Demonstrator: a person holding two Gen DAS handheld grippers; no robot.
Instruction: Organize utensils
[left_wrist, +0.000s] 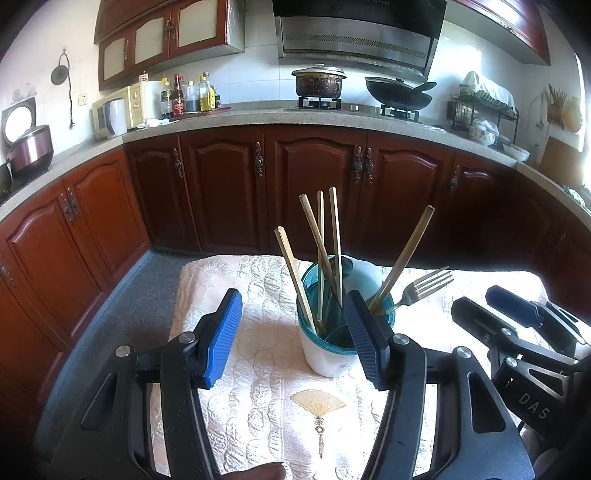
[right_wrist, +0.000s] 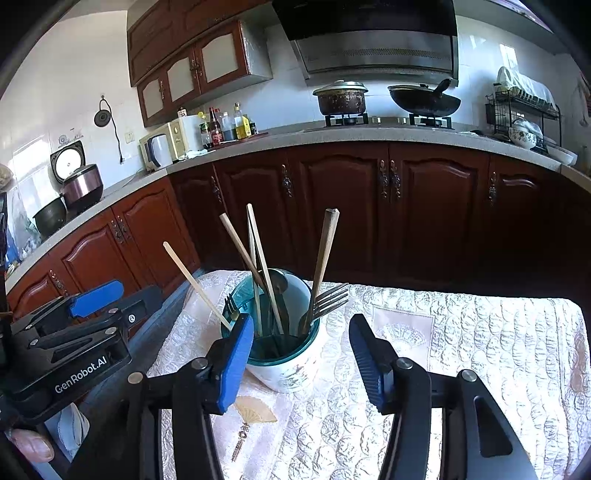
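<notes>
A white utensil holder with a teal inner basket (left_wrist: 325, 354) (right_wrist: 291, 369) stands on the quilted table cloth. It holds several wooden chopsticks (left_wrist: 295, 277) (right_wrist: 325, 254), a fork (left_wrist: 424, 286) (right_wrist: 328, 297) and a dark spoon (right_wrist: 279, 280). My left gripper (left_wrist: 291, 332) is open and empty, just in front of the holder, its right finger beside the rim. My right gripper (right_wrist: 301, 354) is open and empty, with the holder between its fingers but apart from them. Each gripper shows at the side of the other's view.
The table is covered with a cream embroidered cloth (left_wrist: 258, 406) (right_wrist: 461, 350). Beyond it run dark wooden cabinets (left_wrist: 314, 177) and a counter with a pot (left_wrist: 319, 83), a wok (left_wrist: 400, 94), bottles (left_wrist: 188, 96) and a dish rack (left_wrist: 480, 107).
</notes>
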